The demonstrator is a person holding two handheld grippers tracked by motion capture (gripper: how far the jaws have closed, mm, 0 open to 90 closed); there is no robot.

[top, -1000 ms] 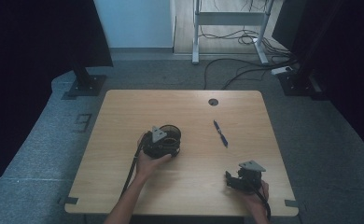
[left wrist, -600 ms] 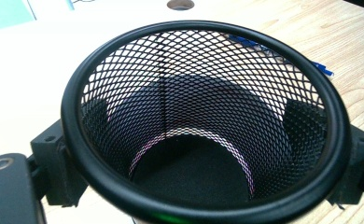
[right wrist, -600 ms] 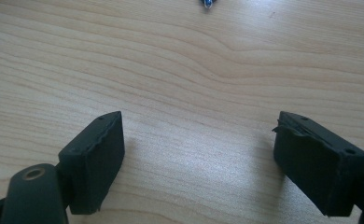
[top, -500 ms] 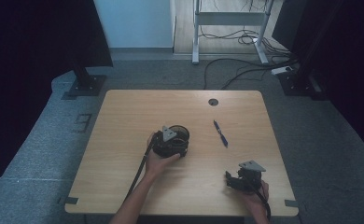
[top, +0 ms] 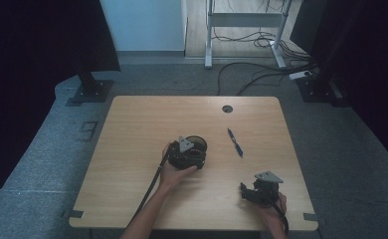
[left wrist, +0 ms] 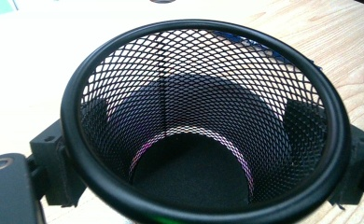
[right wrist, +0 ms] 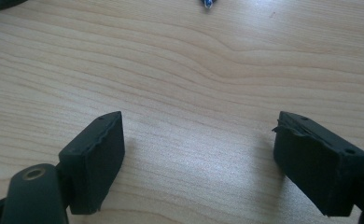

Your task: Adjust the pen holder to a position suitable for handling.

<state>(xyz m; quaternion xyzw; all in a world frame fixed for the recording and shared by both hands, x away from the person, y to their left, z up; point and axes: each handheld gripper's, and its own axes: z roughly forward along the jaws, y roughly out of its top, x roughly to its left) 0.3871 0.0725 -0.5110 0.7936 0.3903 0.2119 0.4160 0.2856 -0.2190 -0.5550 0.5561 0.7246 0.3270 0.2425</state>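
Nearest the table's point(top: 132, 129) front edge, the right gripper point(right wrist: 196, 154) rests with jaws wide apart, gripping nothing. Farther in, the left gripper point(top: 184, 155) clamps a black mesh cup point(left wrist: 203, 121), mouth facing its camera. Beyond it, the blue pen point(top: 235, 143) lies pointing away.

The bench point(right wrist: 208, 70) under my tongs is pale wood with a smooth, matt grain. My left tongs point(left wrist: 203, 186) clasp a cup point(left wrist: 203, 116) of black wire mesh with a smooth, faintly glossy rim. My right tongs point(right wrist: 199, 158) end in matt black pads point(right wrist: 98, 154), roughened at the edges.
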